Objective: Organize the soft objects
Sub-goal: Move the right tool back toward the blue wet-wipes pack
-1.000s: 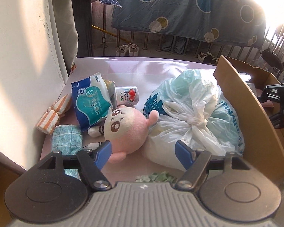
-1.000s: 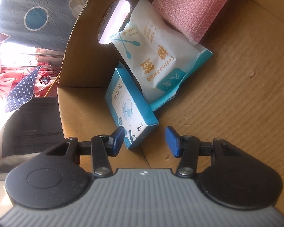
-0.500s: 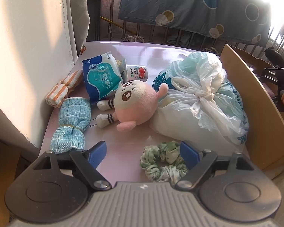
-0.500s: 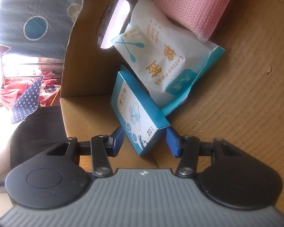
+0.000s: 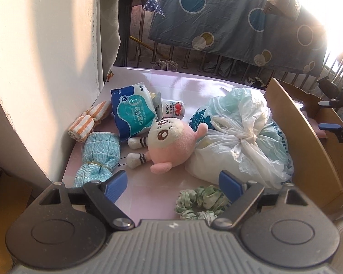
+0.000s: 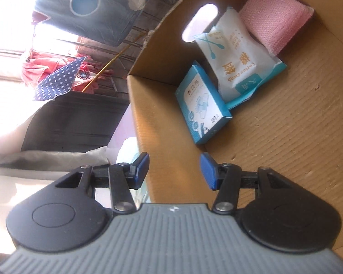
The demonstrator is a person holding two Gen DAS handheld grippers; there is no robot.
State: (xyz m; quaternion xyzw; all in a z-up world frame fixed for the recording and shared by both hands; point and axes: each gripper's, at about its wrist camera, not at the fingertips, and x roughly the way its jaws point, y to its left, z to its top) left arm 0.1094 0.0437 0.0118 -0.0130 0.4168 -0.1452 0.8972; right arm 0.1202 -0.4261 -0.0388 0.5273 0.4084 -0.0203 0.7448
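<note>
Pink plush toy (image 5: pixel 171 143), green-white scrunchie (image 5: pixel 200 202), orange-striped towel (image 5: pixel 89 121), blue-checked cloth (image 5: pixel 100 157).

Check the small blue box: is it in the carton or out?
In. The small blue box lies inside the carton, beside the cotton swab pack, clear of the right gripper.

Your right gripper (image 6: pixel 174 167) hangs over the near wall of the cardboard box (image 6: pixel 297 123), jaws parted with nothing between them. Inside the box, a blue carton (image 6: pixel 202 105) lies against a white cotton swab pack (image 6: pixel 235 59), which leans on a pink roll (image 6: pixel 276 26) in the far corner.
</note>
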